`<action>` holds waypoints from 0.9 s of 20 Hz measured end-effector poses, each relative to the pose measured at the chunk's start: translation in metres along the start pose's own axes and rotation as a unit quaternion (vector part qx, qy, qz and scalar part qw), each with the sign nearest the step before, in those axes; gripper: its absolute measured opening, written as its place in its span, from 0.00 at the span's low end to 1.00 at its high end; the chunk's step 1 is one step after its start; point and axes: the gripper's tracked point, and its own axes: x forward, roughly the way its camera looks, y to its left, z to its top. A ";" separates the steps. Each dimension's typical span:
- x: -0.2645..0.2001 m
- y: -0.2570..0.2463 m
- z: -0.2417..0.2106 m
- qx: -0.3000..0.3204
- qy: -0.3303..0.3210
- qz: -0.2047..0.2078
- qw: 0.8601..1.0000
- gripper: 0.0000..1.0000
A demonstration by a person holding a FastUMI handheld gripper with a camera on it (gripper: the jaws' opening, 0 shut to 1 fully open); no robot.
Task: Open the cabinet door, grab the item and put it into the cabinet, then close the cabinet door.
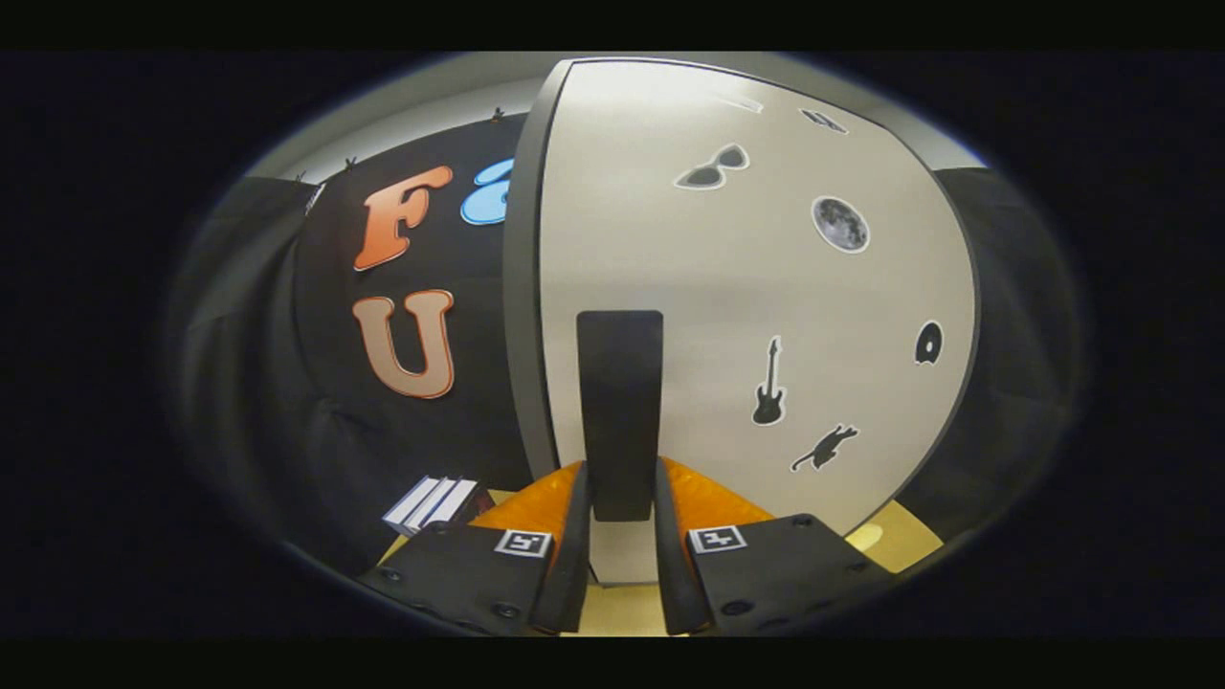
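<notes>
off-white cabinet door (727, 306) with grey edge and black-grey stickers, black upright handle (619, 411) frame centre, black claw (617, 565) with orange finger backs and black-white square markers, yellow-tan counter (900, 541) lower right, white-striped box (433, 502) lower left

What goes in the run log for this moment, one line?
phase: at door | gripper: fingers either side of black handle, grip unclear | cabinet door: white, stickers on it | boxes: beside left finger

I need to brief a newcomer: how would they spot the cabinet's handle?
Find the big white cabinet door dotted with small dark stickers. The handle is the tall black bar near its left edge, between the claw fingers: the only raised, plain black piece.
</notes>
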 end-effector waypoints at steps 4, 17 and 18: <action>-0.001 -0.001 -0.002 0.008 -0.001 0.004 1.000 0.34; -0.035 -0.008 -0.002 0.020 -0.010 -0.004 1.000 0.26; -0.037 -0.009 -0.002 0.020 -0.011 -0.006 1.000 0.25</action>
